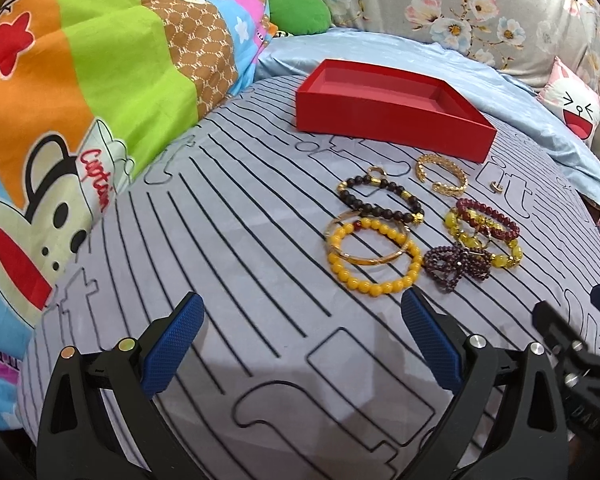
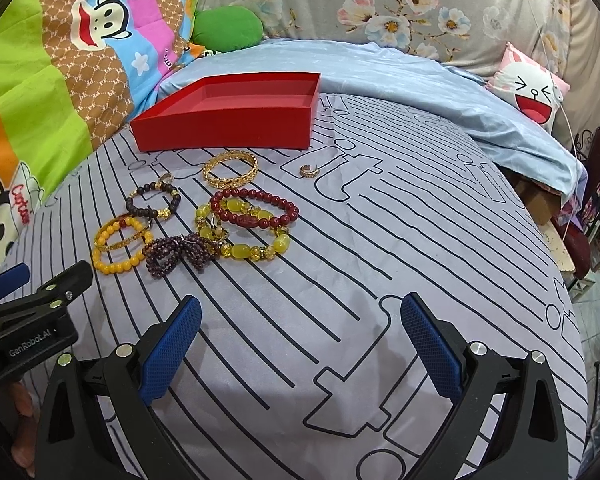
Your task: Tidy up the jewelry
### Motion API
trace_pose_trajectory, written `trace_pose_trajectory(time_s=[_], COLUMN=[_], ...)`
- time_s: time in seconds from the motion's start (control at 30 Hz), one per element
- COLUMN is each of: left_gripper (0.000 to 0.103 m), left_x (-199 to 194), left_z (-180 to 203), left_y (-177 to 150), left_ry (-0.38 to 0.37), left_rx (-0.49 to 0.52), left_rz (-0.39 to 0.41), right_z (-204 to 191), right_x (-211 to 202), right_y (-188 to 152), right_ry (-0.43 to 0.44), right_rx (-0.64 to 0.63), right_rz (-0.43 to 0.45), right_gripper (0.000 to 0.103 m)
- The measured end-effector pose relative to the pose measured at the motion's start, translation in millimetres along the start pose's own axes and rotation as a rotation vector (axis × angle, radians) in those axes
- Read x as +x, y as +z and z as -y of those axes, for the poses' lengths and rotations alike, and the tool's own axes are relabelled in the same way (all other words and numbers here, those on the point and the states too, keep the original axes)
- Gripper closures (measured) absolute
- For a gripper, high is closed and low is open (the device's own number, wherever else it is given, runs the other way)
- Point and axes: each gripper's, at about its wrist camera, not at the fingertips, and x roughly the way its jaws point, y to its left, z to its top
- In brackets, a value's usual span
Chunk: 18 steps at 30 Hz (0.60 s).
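Both grippers hover low over the striped grey bedsheet (image 1: 228, 208), side by side and pointing toward the jewelry. The left gripper (image 1: 302, 344) has its blue-padded fingers spread wide with nothing between them; the right gripper (image 2: 300, 344) is likewise released and empty. In the right wrist view the left gripper's black body shows at 9 o'clock, with fingertips of the person's hand (image 2: 22, 404) just visible beneath it.

From the left gripper, the jewelry lies ahead at about 1 o'clock — the yellow bead bracelet (image 1: 374, 258) nearest, just beyond the right fingertip, with a thin gold bangle (image 1: 366, 240) lying across it. Beyond these sits the black bead bracelet (image 1: 380, 196), and further on the gold chain cuff (image 1: 442, 174). To the right are the purple bead cluster (image 1: 458, 266), the yellow-green stone bracelet (image 1: 484, 240) and the dark red bead bracelet (image 1: 486, 218), overlapping one another. A small gold ring (image 2: 309, 171) lies apart, near the box.

From the right gripper the same pile lies at 11 o'clock. The open red box (image 2: 224, 126) stands at the far side, behind the jewelry, its inside bare. Bare sheet spreads at 12 to 3 o'clock of the right gripper — the bed's edge drops off at the far right. A patterned quilt (image 1: 80, 60) rises along the left.
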Motion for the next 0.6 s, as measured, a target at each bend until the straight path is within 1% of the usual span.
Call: trace_pose_trajectory(time_s=[0.23, 0.4, 0.6], left_gripper=[0.009, 0.009, 0.009], left_x=[7.2, 17.3, 39.8], left_z=[-5.2, 7.1, 23.8], left_y=[14.2, 24.4, 33.5], left_ry=[-0.021, -0.043, -0.072], left_rx=[-0.012, 0.017, 0.056], left_rz=[-0.019, -0.030, -0.076], right_z=[5.7, 9.2, 9.8], right_x=[-2.5, 2.8, 9.9], right_y=[15.2, 23.6, 33.7], right_ry=[0.011, 0.011, 0.009], right_rx=[0.014, 0.019, 0.025], right_rz=[-0.006, -0.017, -0.026], right_gripper=[0.007, 0.007, 0.007])
